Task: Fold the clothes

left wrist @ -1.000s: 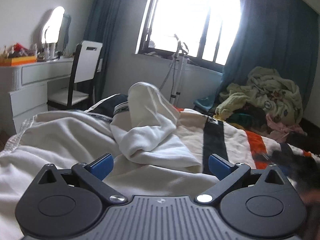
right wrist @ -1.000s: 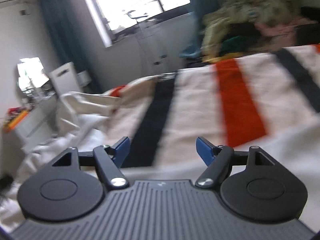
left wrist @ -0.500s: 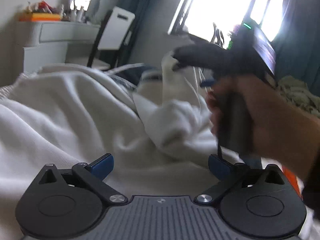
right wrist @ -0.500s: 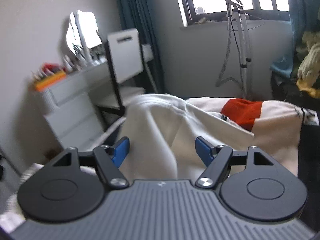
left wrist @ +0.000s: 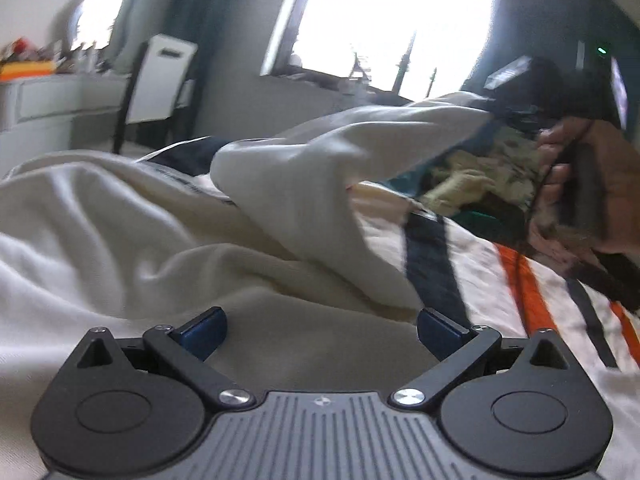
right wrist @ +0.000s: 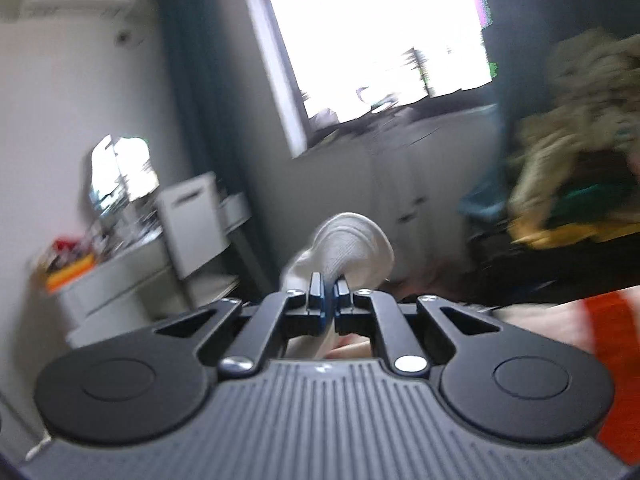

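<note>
On a bed with a striped cover lies a cream garment. Over its near part, the left tool hovers with its blue fingers spread wide, gripping nothing. At the right, a hand holds the right tool, its fingers pinched together on a lifted fold of the cream garment, raised above the bed.

garment — soft matt cream cloth | bedspread — striped woven cloth | right tongs — matt black plastic

Both low views share the window, seemingly.
</note>
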Demonstrator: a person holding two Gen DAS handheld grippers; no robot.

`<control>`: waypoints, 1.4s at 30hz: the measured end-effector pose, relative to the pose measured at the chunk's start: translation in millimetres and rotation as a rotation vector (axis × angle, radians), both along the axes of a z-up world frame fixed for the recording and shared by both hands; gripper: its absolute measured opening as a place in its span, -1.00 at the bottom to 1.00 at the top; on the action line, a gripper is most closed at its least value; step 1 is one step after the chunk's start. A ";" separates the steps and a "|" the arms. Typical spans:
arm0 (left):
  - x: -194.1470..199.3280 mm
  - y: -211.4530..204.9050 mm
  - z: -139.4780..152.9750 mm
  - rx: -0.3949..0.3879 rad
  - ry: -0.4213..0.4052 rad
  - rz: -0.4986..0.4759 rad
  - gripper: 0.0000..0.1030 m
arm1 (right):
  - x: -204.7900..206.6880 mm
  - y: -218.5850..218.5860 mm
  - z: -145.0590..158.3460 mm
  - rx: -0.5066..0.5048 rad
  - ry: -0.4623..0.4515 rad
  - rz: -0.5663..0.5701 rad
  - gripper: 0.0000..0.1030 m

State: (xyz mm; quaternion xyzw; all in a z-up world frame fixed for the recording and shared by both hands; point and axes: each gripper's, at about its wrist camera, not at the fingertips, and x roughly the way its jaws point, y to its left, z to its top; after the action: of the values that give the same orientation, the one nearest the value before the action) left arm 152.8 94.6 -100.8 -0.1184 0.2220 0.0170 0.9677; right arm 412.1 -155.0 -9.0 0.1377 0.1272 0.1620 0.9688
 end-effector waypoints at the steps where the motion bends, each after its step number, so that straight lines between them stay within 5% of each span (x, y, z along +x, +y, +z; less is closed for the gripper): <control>1: -2.6 -6.3 1.1 0.015 -0.009 -0.023 0.99 | -4.6 -20.0 5.5 0.016 -0.014 -0.028 -0.88; 7: -8.5 -40.6 0.1 0.092 -0.031 -0.140 0.99 | -54.1 -192.0 -23.2 0.161 -0.038 -0.394 -0.88; 13: 5.4 -58.4 -16.3 0.140 0.019 -0.180 0.99 | -95.2 -304.9 -132.6 0.415 0.172 -0.639 -0.87; 21: 28.5 -39.7 -23.1 -0.026 0.094 -0.123 0.99 | -105.8 -325.4 -179.3 0.594 0.207 -0.565 -0.82; 24: 34.4 -34.1 -20.4 -0.055 0.101 -0.105 0.99 | -108.1 -329.0 -192.3 0.654 0.207 -0.524 -0.36; 26: 32.8 -33.9 -18.5 -0.059 0.102 -0.103 0.99 | -109.6 -331.3 -201.0 0.693 0.208 -0.497 0.24; 29: 28.2 -36.1 -17.1 -0.066 0.099 -0.111 0.99 | -108.8 -332.6 -205.3 0.699 0.207 -0.463 0.52; 33: 27.2 -37.1 -17.9 -0.105 0.107 -0.118 0.99 | -79.4 -324.2 -206.7 0.629 0.253 -0.420 0.49; 36: 25.1 -40.5 -18.4 -0.137 0.104 -0.138 0.99 | -52.2 -319.4 -205.6 0.564 0.281 -0.416 -0.22; 37: 24.6 -42.2 -18.7 -0.139 0.104 -0.146 0.99 | -47.4 -317.5 -204.0 0.549 0.272 -0.430 -0.68; 42: 20.8 -51.6 -16.5 -0.117 0.088 -0.187 0.99 | -53.1 -310.6 -183.9 0.510 0.165 -0.530 -0.79</control>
State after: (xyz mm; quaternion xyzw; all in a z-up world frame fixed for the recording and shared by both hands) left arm 173.6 43.0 -117.2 -0.1526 0.2752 -0.0813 0.9457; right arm 358.9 -465.5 -193.0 0.4154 0.1203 -0.0794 0.8981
